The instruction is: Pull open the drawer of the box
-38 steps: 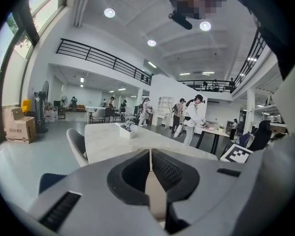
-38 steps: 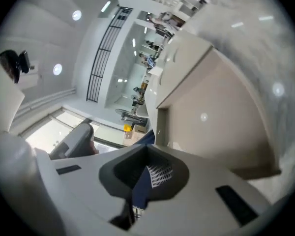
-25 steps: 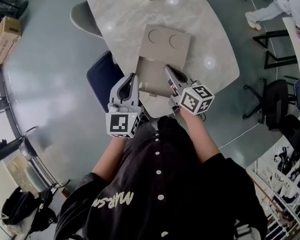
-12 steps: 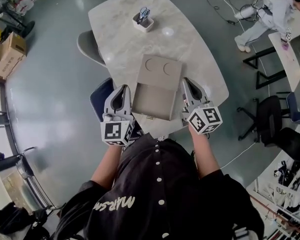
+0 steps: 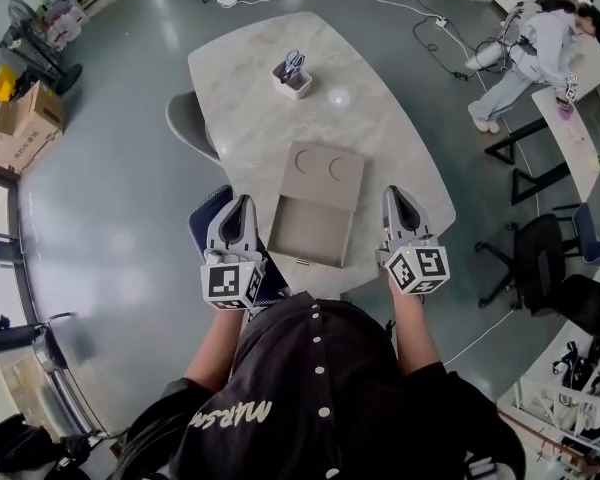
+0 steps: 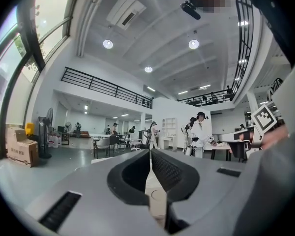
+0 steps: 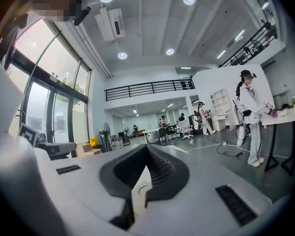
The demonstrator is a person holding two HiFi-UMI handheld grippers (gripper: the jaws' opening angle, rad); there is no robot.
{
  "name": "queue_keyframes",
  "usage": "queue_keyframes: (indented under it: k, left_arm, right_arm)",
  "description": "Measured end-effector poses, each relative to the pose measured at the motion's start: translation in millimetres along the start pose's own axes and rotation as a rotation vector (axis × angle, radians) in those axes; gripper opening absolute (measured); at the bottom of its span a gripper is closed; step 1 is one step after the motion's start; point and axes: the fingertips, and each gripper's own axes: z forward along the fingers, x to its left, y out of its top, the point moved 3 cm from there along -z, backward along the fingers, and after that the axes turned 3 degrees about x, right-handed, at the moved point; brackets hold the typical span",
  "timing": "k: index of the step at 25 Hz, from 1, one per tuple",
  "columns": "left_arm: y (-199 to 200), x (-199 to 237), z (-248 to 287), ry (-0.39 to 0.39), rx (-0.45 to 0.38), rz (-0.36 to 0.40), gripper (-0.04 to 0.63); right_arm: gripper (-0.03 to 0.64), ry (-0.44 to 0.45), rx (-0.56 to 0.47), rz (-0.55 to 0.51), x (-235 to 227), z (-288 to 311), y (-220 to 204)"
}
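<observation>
Left gripper [image 5: 238, 204]: at 9 o'clock in the head view, pointing to 12, held level, empty.
Left jaws: tips meet and appear fully closed, with only a hairline seam between the pads.
Right gripper [image 5: 396, 196]: at 3 o'clock, pointing to 12, level, jaws pressed together on nothing.
Forearms [image 5: 216, 346]: bare, extended forward, roughly parallel, at 7 and 5 o'clock.

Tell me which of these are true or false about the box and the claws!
1. The drawer of the box is pulled open. True.
2. The left claw is holding the drawer. False: it is shut on nothing, off to the drawer's left.
3. The right claw is shut. True.
4. The drawer is full of toys. False: it looks empty.
5. A small pot stands on the table beyond the box. True.
</observation>
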Motion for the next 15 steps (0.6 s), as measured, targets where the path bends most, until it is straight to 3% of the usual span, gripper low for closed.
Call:
queue_keyframes:
  k: [15]
  left_arm:
    - [8.7,-2.1,-4.1,0.002,-0.018,0.03,0.022]
  right_arm:
    - [-0.003,0.024,-0.011,-0.063,24.1,4.2,0.7]
